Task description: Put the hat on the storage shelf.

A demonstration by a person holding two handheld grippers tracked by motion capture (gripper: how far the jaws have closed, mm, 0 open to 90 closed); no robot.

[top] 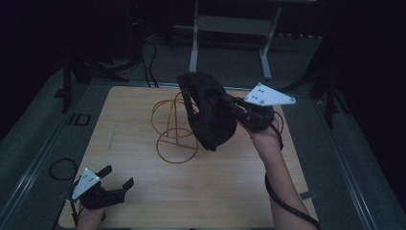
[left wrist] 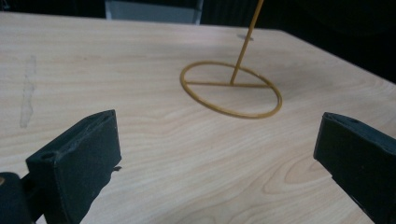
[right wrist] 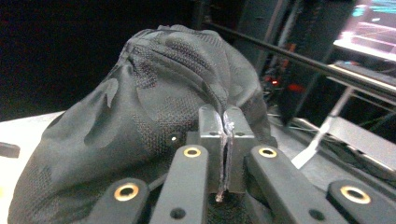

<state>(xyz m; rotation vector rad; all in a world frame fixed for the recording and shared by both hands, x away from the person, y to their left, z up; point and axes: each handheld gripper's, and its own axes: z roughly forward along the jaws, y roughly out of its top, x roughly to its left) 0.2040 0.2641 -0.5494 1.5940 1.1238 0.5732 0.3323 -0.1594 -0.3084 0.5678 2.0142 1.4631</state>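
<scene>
Right tongs [top: 233,106] clamped on black cap [top: 208,112] (lifted beside wire stand [top: 174,127]), left tongs [top: 115,179] spread, empty

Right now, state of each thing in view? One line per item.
Black mesh fabric cap: lifted off the table, held above the stand.
Yellow wire stand with ring base: upright on the table, nothing hung on it.
Right tongs: shut on the cap's fabric.
Left tongs: open, nothing between the jaws, low over the near left corner.
Light wooden table: bears the stand.
</scene>
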